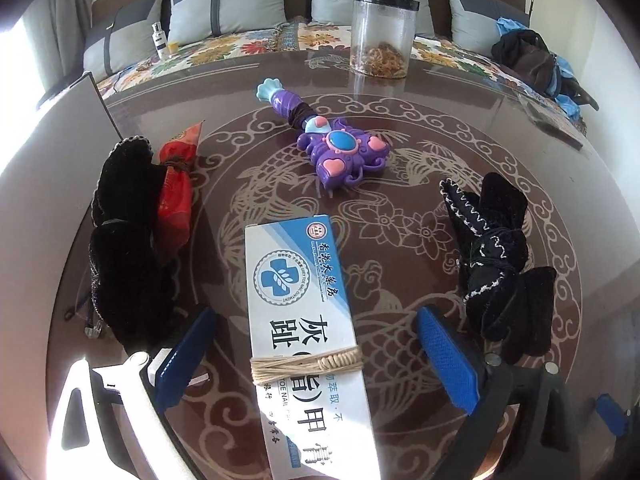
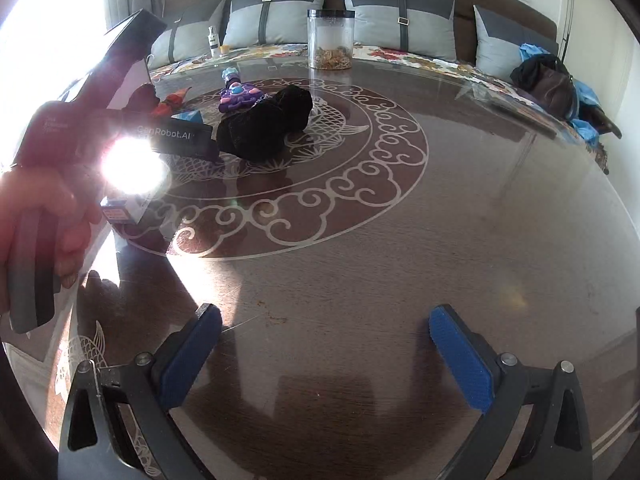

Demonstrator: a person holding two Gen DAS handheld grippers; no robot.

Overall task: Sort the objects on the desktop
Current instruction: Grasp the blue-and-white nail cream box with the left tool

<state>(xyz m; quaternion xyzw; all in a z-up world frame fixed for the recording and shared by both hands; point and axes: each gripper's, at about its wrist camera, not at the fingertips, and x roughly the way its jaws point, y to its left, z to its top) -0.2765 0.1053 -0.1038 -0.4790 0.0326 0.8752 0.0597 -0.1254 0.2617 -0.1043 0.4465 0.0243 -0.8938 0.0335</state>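
A white and blue ointment box (image 1: 300, 304), bound with twine, lies lengthwise on the table between the fingers of my left gripper (image 1: 316, 320). The jaws stand open, and neither blue pad (image 1: 448, 360) touches the box. Beyond the box lies a purple toy wand (image 1: 336, 148). One black velvet bundle (image 1: 496, 248) lies to the right of the box. Another black bundle (image 1: 120, 232) lies to the left, beside a red packet (image 1: 176, 184). My right gripper (image 2: 324, 328) hangs open over bare table, far from the objects. In its view, a hand (image 2: 40, 216) holds the left gripper.
A clear jar (image 1: 380, 36) with a black lid stands at the table's far edge (image 1: 460, 64). Behind it runs a sofa with grey cushions (image 1: 228, 8), a small bottle (image 1: 160, 40) and a dark bag (image 1: 528, 56). A flat grey panel (image 1: 60, 132) stands at the left.
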